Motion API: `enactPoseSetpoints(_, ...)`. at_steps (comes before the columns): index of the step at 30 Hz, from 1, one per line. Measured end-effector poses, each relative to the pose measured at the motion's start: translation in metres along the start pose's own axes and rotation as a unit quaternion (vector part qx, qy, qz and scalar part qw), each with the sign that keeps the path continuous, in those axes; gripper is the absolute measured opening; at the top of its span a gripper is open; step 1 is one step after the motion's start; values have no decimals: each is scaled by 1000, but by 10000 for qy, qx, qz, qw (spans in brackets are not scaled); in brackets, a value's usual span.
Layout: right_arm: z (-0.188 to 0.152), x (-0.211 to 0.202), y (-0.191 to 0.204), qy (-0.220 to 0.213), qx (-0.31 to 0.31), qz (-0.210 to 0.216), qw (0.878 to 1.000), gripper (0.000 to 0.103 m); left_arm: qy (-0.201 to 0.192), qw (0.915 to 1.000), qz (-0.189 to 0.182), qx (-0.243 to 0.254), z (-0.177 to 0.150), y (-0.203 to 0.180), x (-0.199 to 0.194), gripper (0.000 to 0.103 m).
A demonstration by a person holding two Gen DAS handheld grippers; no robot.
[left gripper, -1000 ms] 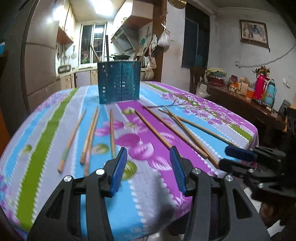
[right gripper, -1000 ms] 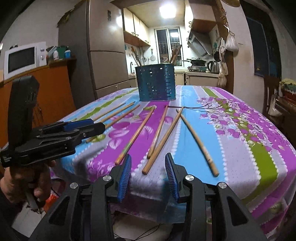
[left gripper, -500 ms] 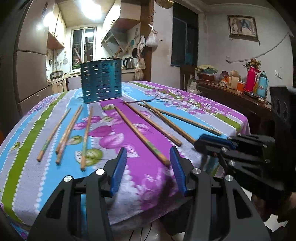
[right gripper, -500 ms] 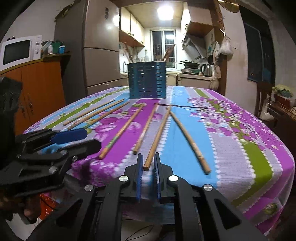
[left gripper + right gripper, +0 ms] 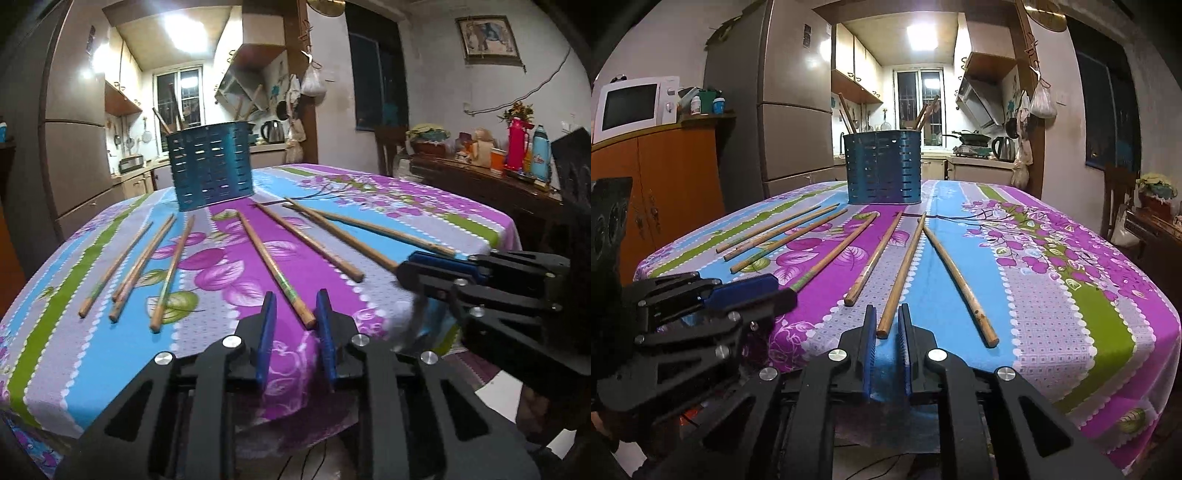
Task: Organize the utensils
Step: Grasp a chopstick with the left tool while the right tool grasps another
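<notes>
Worktop [image 5: 1052,295], covered with a striped floral cloth in purple, blue, green and grey. Item: blue slotted utensil holder [image 5: 882,168], upright at the far end, 12 o'clock in the right wrist view, a few wooden handles standing in it. Items: wooden chopsticks [image 5: 173,266], seven counted, lying loose and fanned from the holder toward the near edge; three grouped at 10 o'clock in the left wrist view, four spread from centre to 2 o'clock. Left claw [image 5: 295,314]: jaws part-way open at the near edge, straddling the near tip of the green-banded chopstick [image 5: 275,269]; the right pad appears to touch the tip, the left pad stands apart from it. Right claw [image 5: 887,321]: jaws narrow, a slim gap between the blue pads, with the near end of the second chopstick from the right [image 5: 901,280] sitting in that gap; whether the pads press on it cannot be told. Each claw appears side-on in the other's view, at 3 o'clock and 8 o'clock respectively.
</notes>
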State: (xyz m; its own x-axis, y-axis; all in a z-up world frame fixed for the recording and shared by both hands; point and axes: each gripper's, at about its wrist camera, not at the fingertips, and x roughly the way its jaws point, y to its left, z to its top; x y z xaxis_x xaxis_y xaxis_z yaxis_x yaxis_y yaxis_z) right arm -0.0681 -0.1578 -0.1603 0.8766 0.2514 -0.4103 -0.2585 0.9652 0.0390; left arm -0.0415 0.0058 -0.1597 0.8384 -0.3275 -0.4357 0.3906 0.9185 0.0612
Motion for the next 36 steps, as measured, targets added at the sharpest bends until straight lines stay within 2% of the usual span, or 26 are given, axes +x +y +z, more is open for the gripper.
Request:
enactPoseSetpoints(7,-2,2,1,-69,55,47,9999,14,-221,9996,177,-18,-6,-3,-1,23)
enactPoseSetpoints(13,-5,3,8,-181,-47,-73,9998,14,-399,9988,290,54,-9,-6,0,23)
enactPoseSetpoints(15,-6,2,9,-207,-53,-101,9997,14,-396,9988,272,43,-8,-6,0,20)
enactPoseSetpoints(17,-7,1,9,-245,12,-108,9996,10,-376,9989,264,95,-7,-10,0,10)
enactPoseSetpoints(23,-3,-4,2,-299,87,-133,9994,9,-336,9990,294,53,-2,-7,0,5)
enactPoseSetpoints(29,18,-26,-2,-574,-30,-179,9982,8,-515,9981,342,11,10,0,-10,5)
enactPoseSetpoints(36,58,-51,-7,-1002,-317,-94,9944,8,-921,9949,413,-28,42,9,-29,5)
